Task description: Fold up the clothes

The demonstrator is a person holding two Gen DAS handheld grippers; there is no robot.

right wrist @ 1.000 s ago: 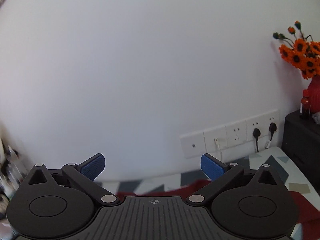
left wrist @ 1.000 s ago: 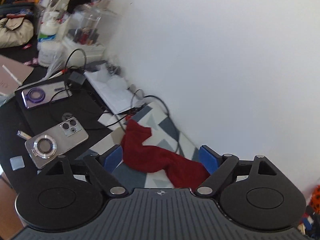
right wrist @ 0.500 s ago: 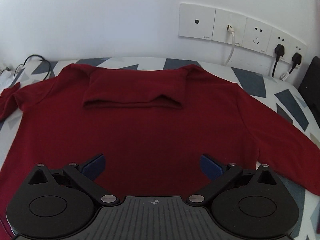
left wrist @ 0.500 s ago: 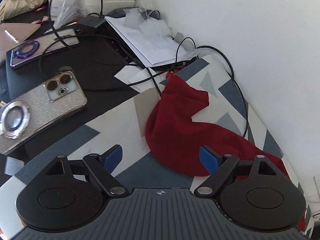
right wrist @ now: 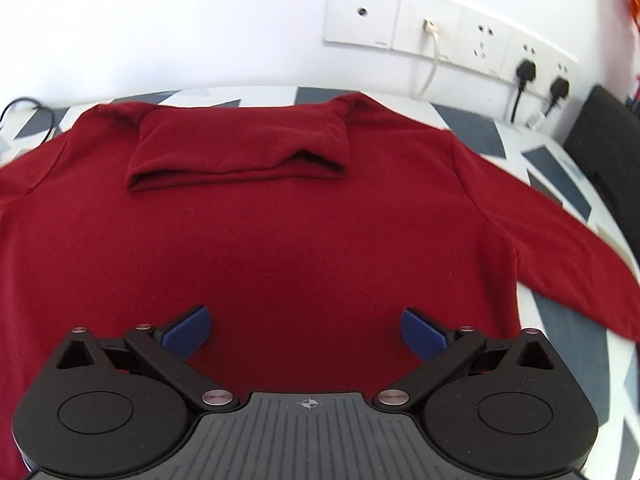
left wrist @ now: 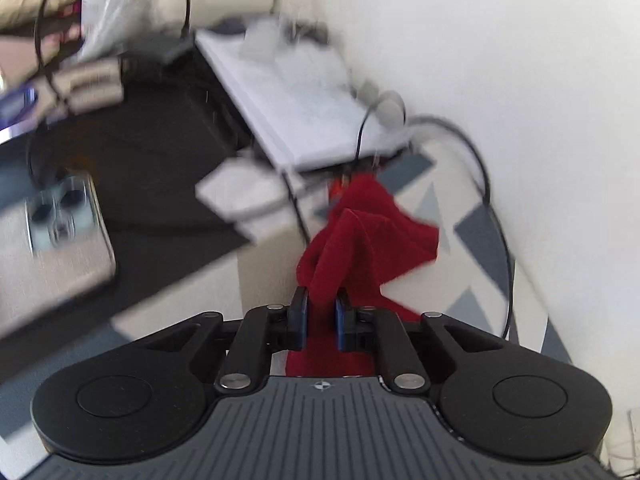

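A dark red turtleneck sweater lies flat on a grey-and-white patterned cloth, collar towards the wall, right sleeve spread out. My right gripper is open and empty, hovering over the sweater's body. In the left wrist view my left gripper is shut on the sweater's left sleeve, which bunches up ahead of the blue pads.
White wall with sockets, plugs and a cable behind the sweater. A black box stands at the right. Left of the sleeve lie papers, black cables, a phone and desk clutter on a black surface.
My left gripper moved down onto the sleeve and shut on it. My right gripper came slightly nearer over the sweater, still open.
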